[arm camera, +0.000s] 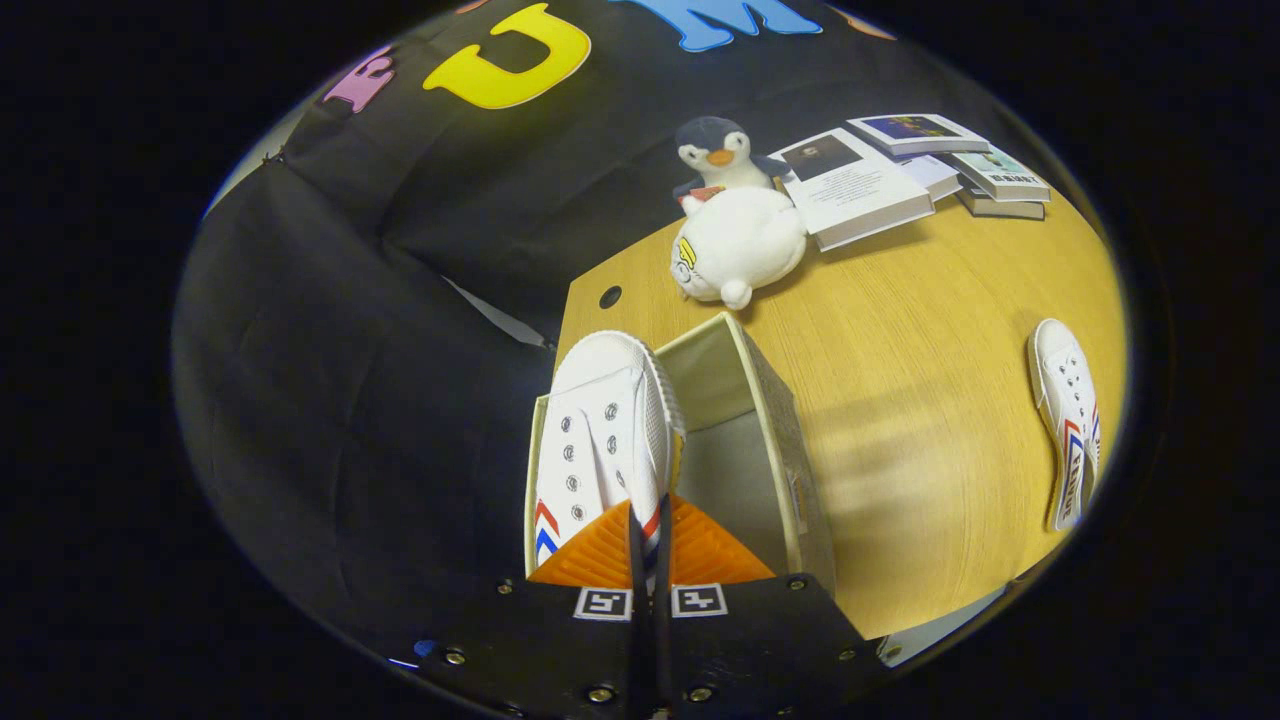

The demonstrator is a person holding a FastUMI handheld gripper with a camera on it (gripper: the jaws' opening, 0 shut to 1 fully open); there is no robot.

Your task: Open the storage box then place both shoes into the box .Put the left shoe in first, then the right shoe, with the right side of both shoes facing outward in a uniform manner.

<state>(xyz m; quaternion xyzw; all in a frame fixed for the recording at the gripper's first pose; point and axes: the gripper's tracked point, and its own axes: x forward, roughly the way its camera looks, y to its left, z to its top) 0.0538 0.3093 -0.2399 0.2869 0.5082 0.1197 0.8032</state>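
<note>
My gripper (650,545) is shut on a white canvas shoe (598,440), its two fingers pinching the shoe's side wall near the heel. The shoe hangs toe-forward over the left half of an open beige storage box (780,430), lying on its side with the laces and red-and-blue chevron stripes facing left. The box stands on the wooden table (920,400) at its left edge, and its inside to the right of the shoe looks bare. A second white shoe (1068,420) with the same stripes lies on the table far to the right of the box.
Beyond the box sit a white plush toy (738,245) and a penguin plush (718,150). Several books (900,175) lie at the table's far right corner. Black cloth hangs left of the table edge. A round cable hole (610,296) marks the table's far left corner.
</note>
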